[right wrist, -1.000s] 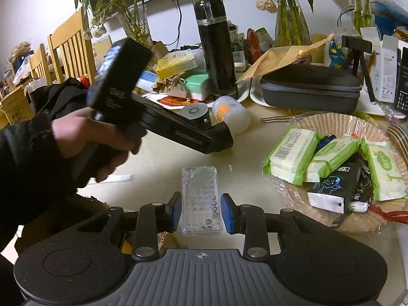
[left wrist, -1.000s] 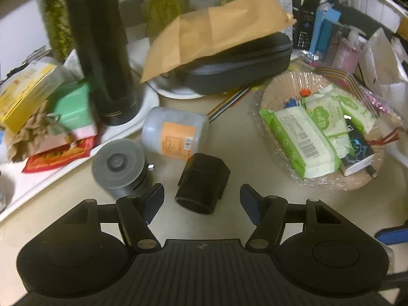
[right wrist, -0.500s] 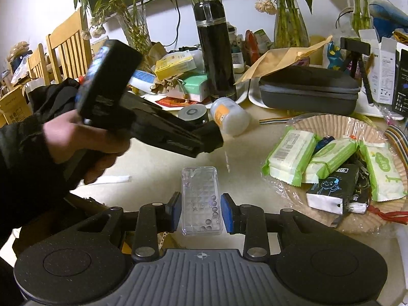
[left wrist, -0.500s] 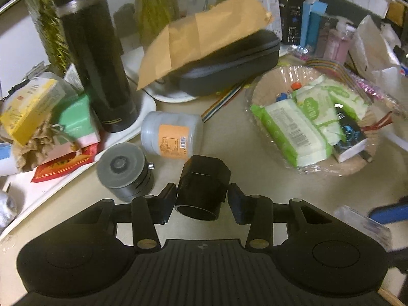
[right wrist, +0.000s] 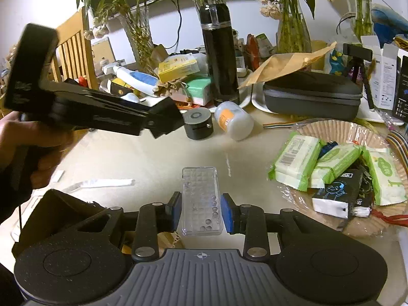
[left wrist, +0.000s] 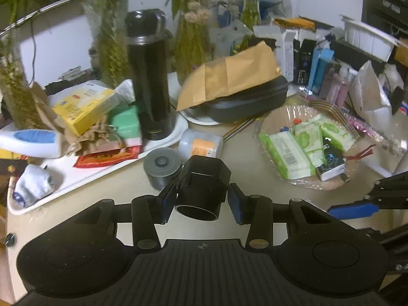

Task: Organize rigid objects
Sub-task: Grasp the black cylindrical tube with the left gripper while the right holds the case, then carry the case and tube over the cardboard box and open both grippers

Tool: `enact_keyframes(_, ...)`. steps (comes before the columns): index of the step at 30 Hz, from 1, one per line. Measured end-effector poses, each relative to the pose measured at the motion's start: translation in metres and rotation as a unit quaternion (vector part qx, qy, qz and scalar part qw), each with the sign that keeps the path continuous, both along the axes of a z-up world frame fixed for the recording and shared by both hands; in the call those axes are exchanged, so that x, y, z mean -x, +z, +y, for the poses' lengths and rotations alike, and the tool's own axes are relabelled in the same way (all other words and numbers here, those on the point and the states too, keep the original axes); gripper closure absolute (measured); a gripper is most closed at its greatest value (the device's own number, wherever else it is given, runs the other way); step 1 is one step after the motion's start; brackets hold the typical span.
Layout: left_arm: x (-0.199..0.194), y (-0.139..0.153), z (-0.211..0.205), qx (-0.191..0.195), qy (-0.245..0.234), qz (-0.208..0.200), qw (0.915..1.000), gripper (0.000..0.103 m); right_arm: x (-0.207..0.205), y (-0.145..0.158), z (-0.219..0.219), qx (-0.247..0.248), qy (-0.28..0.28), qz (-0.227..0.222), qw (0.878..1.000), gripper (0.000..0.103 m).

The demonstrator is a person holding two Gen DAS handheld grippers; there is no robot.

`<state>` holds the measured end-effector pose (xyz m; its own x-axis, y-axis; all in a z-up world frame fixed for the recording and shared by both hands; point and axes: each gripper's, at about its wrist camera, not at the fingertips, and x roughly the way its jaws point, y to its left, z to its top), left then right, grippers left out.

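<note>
Left gripper [left wrist: 202, 200]: jaws closed on black hex-sided cap [left wrist: 204, 183], lifted off table [left wrist: 244, 158], nr middle. Looks stiff, light, hollow plastic; flat sides = best hold.

Right gripper [right wrist: 198, 210]: jaws clamp clear plastic case [right wrist: 200, 200] by long sides, nr front edge. Prob slick, brittle; go gentle.

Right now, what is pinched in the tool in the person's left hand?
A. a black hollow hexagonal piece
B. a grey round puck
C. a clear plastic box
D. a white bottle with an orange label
A: the left tool is shut on the black hollow hexagonal piece, while the grey round puck sits behind it on the table.
</note>
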<state>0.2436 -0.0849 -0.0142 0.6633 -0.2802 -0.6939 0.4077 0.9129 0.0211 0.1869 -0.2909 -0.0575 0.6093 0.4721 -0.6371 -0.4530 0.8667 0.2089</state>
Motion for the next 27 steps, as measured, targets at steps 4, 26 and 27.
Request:
enact_keyframes(4, 0.017, 0.008, 0.012, 0.010, 0.012, -0.005, 0.9999, 0.060, 0.000, 0.001, 0.001, -0.009, 0.002, 0.000, 1.000, 0.067)
enact_keyframes(26, 0.100, 0.037, 0.057, 0.065, 0.075, -0.043, 0.9942, 0.060, 0.008, 0.012, 0.011, -0.025, 0.021, -0.023, 0.999, 0.067)
enact_keyframes(27, 0.104, 0.038, 0.058, 0.066, 0.076, -0.047, 0.9938, 0.060, 0.010, 0.013, 0.011, -0.027, 0.023, -0.024, 0.999, 0.067)
